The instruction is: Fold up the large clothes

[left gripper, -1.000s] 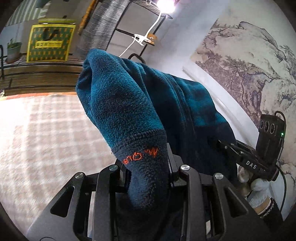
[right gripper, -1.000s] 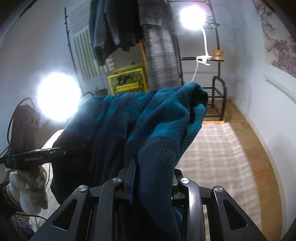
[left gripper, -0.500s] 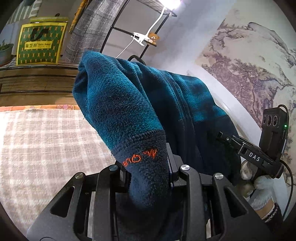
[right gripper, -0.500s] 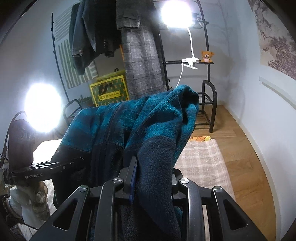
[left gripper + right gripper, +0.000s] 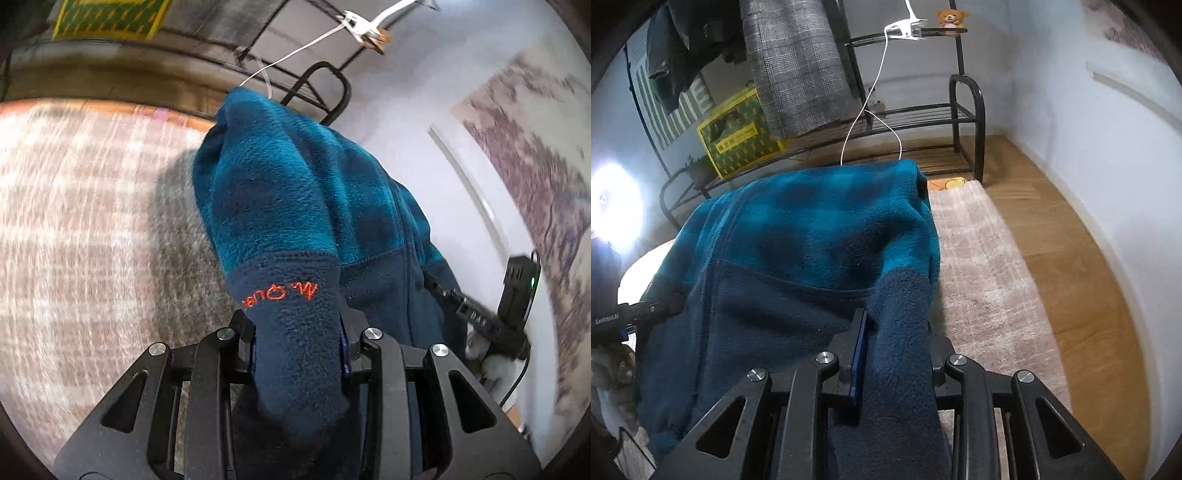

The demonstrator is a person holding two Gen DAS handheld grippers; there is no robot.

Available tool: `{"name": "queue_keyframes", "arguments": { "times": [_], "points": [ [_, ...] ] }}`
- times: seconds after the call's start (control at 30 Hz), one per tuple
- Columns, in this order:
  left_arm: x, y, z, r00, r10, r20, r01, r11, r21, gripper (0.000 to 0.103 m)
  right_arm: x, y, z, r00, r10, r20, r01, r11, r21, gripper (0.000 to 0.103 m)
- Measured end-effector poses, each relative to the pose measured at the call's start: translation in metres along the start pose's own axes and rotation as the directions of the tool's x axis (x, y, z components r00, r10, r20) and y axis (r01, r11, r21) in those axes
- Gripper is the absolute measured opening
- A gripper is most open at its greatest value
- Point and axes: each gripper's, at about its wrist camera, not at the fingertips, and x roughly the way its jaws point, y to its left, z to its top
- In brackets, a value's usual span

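Note:
A teal and navy fleece jacket [image 5: 280,192] hangs bunched between both grippers above a checked rug [image 5: 74,206]. A navy cuff with orange lettering [image 5: 280,293] sits in my left gripper [image 5: 295,321]; its jaws are opening slightly while the pads still press the cloth. In the right wrist view my right gripper [image 5: 897,332] is shut on another navy cuff of the jacket [image 5: 812,236]. Each gripper shows in the other's view: the right gripper [image 5: 480,317] at the jacket's far side, the left gripper [image 5: 628,317] at the left edge, held by a gloved hand.
A pale checked rug [image 5: 979,266] lies on the wood floor [image 5: 1071,258] below the jacket. A black clothes rack [image 5: 960,110] with hanging garments [image 5: 794,66] and a yellow-green box [image 5: 735,136] stands behind. A white wall [image 5: 1089,129] runs along the right.
Both grippers have come down with the jacket, still gripping it, and tilted towards the floor. The rug now fills more of each view and the rack has shifted upward in the frames.

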Motion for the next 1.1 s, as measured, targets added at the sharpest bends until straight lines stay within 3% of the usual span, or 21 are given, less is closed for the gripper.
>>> {"name": "queue_keyframes", "arguments": {
  "times": [0.13,0.27,0.37,0.57,0.9,1.1],
  "points": [
    [0.001,0.007,-0.001,1.0,-0.026,-0.014,0.026,0.999,-0.028,0.037,0.002,-0.012,-0.001,1.0,0.013,0.01,-0.014,0.999,0.039,0.035],
    [-0.011,0.002,-0.004,1.0,0.021,0.001,-0.021,1.0,-0.002,0.045,-0.008,-0.022,-0.004,0.996,-0.081,0.024,0.079,0.995,0.067,0.052],
    [-0.022,-0.003,-0.008,0.998,0.063,0.009,-0.063,0.998,0.028,0.045,-0.022,-0.03,-0.007,0.994,-0.108,0.03,0.104,0.989,0.104,0.051],
    [-0.056,-0.017,-0.014,0.994,0.104,0.015,-0.105,0.993,0.045,0.045,-0.061,-0.015,-0.009,0.982,-0.188,0.035,0.186,0.981,0.053,0.047],
    [-0.176,-0.069,-0.025,0.986,0.105,0.129,-0.121,0.984,0.13,0.044,-0.185,0.02,-0.002,0.972,-0.171,0.16,0.163,0.985,0.061,0.047],
    [-0.248,-0.098,-0.037,0.979,0.09,0.184,-0.123,0.977,0.176,0.045,-0.261,0.06,-0.004,0.961,-0.159,0.224,0.158,0.987,0.024,0.047]
  ]
}}
